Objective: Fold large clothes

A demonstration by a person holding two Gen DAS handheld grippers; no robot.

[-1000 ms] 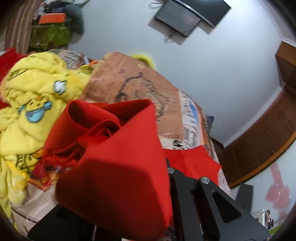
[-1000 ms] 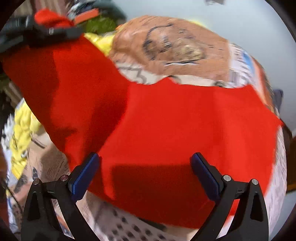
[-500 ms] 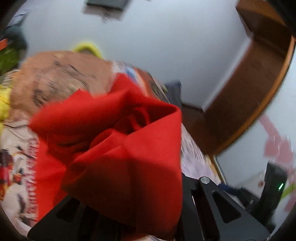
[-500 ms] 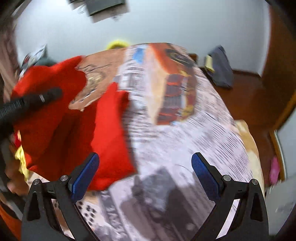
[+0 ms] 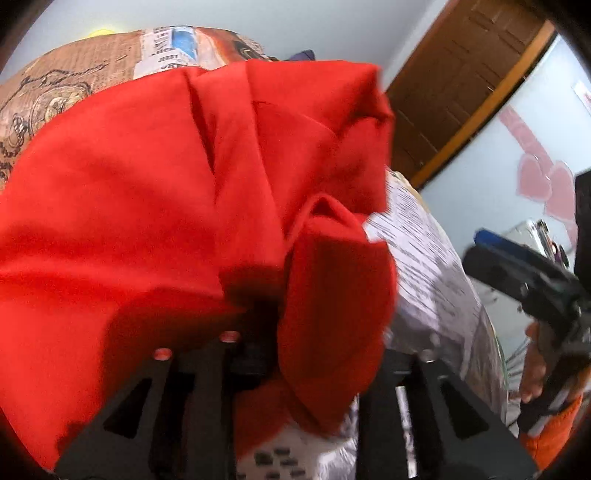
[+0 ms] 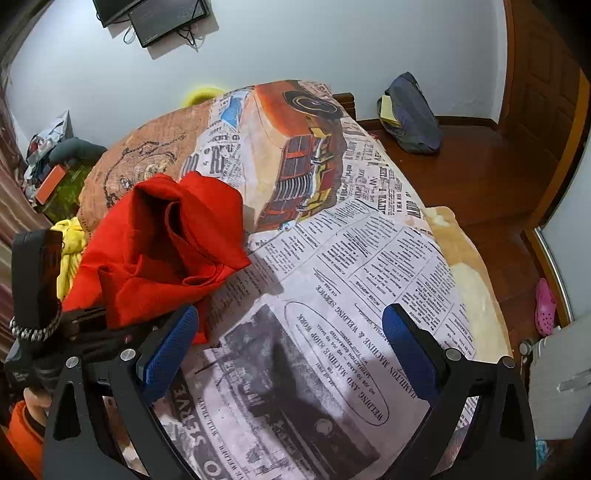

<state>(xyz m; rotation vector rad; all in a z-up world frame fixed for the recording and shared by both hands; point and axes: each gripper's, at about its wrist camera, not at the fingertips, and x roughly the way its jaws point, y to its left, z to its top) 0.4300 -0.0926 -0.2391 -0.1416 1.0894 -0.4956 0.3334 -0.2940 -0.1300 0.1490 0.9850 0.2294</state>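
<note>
A large red garment [image 5: 155, 192] is bunched up and fills most of the left wrist view. My left gripper [image 5: 266, 347] is shut on the red garment, its fingertips buried in the folds. In the right wrist view the same garment [image 6: 162, 251] hangs crumpled at the left over the bed, with the left gripper [image 6: 92, 325] below it. My right gripper [image 6: 290, 350] is open and empty above the newspaper-print bedspread [image 6: 369, 280]. It also shows at the right edge of the left wrist view [image 5: 524, 273].
A yellow garment [image 6: 70, 243] lies on the bed behind the red one. A dark bag [image 6: 410, 114] sits on the wooden floor against the far wall. A monitor [image 6: 159, 14] hangs on the wall. A pink shoe [image 6: 545, 312] lies on the floor at the right.
My left gripper has swung right with the red garment, which has bunched up. My right gripper has come off the red cloth and moved right over the bare bedspread.
</note>
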